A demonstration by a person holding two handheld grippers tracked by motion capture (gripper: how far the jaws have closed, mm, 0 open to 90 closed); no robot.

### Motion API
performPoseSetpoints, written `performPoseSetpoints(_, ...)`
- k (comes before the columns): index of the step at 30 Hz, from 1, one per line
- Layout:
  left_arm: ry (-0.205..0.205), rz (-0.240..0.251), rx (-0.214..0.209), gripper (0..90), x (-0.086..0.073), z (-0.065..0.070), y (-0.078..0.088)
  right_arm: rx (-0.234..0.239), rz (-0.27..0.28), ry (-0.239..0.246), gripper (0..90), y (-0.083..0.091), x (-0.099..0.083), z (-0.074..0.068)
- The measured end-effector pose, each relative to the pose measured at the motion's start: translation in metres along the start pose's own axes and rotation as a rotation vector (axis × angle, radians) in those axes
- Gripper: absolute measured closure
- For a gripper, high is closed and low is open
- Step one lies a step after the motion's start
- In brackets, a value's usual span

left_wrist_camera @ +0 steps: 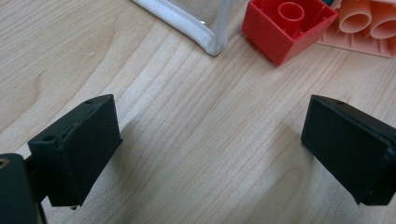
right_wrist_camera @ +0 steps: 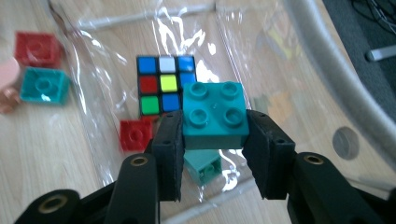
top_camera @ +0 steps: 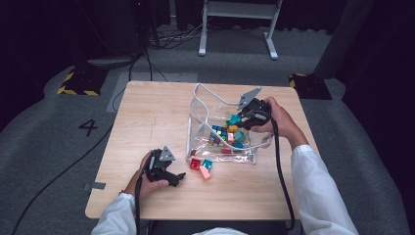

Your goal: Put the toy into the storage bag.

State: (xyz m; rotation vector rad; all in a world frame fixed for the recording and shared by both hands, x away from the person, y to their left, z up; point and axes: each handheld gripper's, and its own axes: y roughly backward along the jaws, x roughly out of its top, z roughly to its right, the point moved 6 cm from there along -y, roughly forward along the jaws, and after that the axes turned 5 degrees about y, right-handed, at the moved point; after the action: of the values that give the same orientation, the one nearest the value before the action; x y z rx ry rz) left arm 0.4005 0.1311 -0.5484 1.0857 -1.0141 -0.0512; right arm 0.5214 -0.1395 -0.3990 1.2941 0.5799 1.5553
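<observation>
A teal brick (right_wrist_camera: 214, 114) is sitting clamped by its flat sides in the right gripper (right_wrist_camera: 214, 140), hovering above the clear bag (top_camera: 195, 127). It is looking light, rigid and slick, so side faces suit best. The left gripper (left_wrist_camera: 210, 144) is resting open on the wooden table (top_camera: 147, 112), a red brick (left_wrist_camera: 285, 28) at one o'clock. Grey carpet is surrounding everything.

Clear plastic zip bag (top_camera: 222, 142) contents in the high view too small to tell apart. Red plastic building block (left_wrist_camera: 286, 29) and peach plastic block (left_wrist_camera: 369, 28) cut off by the top edge in the left gripper view. Multicoloured puzzle cube (right_wrist_camera: 164, 85) partly hidden behind the teal four-stud block (right_wrist_camera: 214, 114)
</observation>
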Motion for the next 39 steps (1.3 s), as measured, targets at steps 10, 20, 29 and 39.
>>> performPoseSetpoints(10, 0.000, 0.000, -0.001, 4.6, 0.000, 0.000, 0.000, 0.004, -0.118, -0.009, 59.2, 0.003, -0.027, 0.004)
performPoseSetpoints(20, 0.000, 0.001, 0.000, 4.6, 0.000, 0.000, 0.000, 0.014, -0.167, -0.024, 59.1, 0.019, -0.054, 0.008)
performPoseSetpoints(29, 0.000, -0.002, -0.001, 4.6, 0.000, 0.000, 0.000, 0.020, -0.195, -0.014, 59.2, 0.020, -0.062, 0.006)
performPoseSetpoints(39, -0.001, -0.003, -0.002, 4.6, 0.000, 0.000, 0.000, 0.020, -0.129, -0.019, 54.6, 0.026, -0.061, 0.004)
